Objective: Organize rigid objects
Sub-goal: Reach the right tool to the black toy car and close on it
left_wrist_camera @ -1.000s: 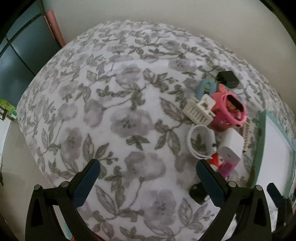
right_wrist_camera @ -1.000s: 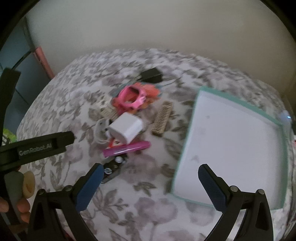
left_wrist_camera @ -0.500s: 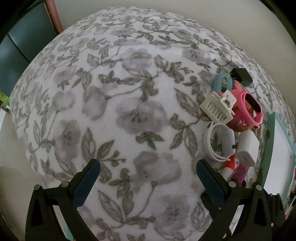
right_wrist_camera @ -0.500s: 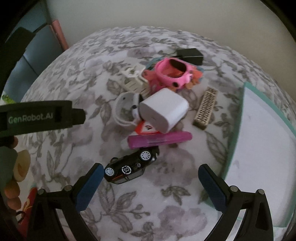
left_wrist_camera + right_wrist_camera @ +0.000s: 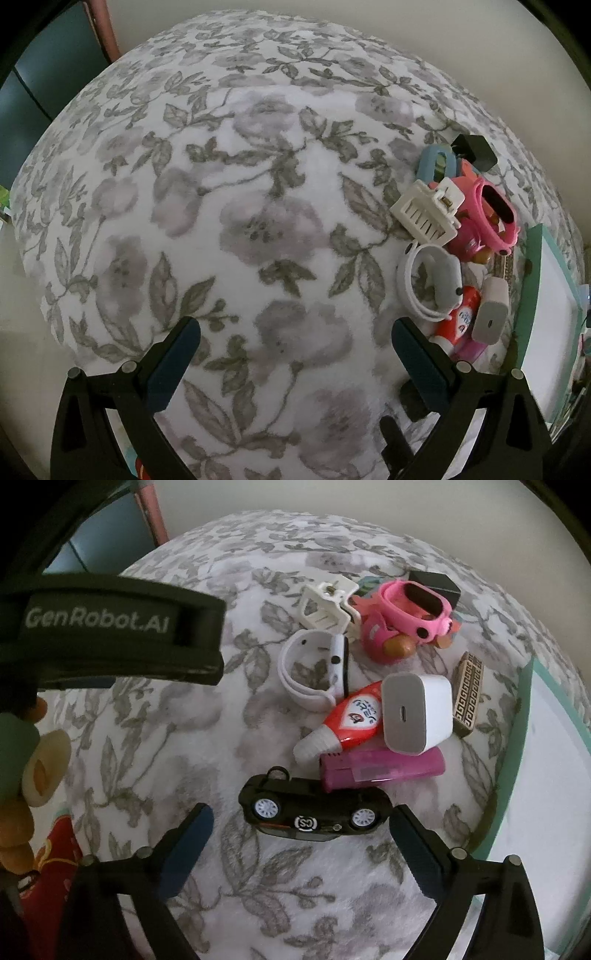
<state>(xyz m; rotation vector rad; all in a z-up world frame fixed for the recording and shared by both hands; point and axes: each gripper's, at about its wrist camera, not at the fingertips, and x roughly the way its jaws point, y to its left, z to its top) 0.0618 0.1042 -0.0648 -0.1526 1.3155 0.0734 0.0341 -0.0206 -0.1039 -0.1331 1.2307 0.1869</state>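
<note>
A black toy car (image 5: 314, 814) with white wheels lies on its side nearest the camera, a purple lighter (image 5: 380, 770) just behind it, touching it. On the lighter leans a white charger (image 5: 417, 712), with a red-and-white tube (image 5: 343, 720) against its left side and a patterned tan block (image 5: 467, 698) to its right. Farther back lie a white band (image 5: 314, 672), a white hair clip (image 5: 327, 603), a pink watch (image 5: 406, 618) and a black adapter (image 5: 436, 583), all clustered left of the teal-rimmed tray (image 5: 513, 760).
</note>
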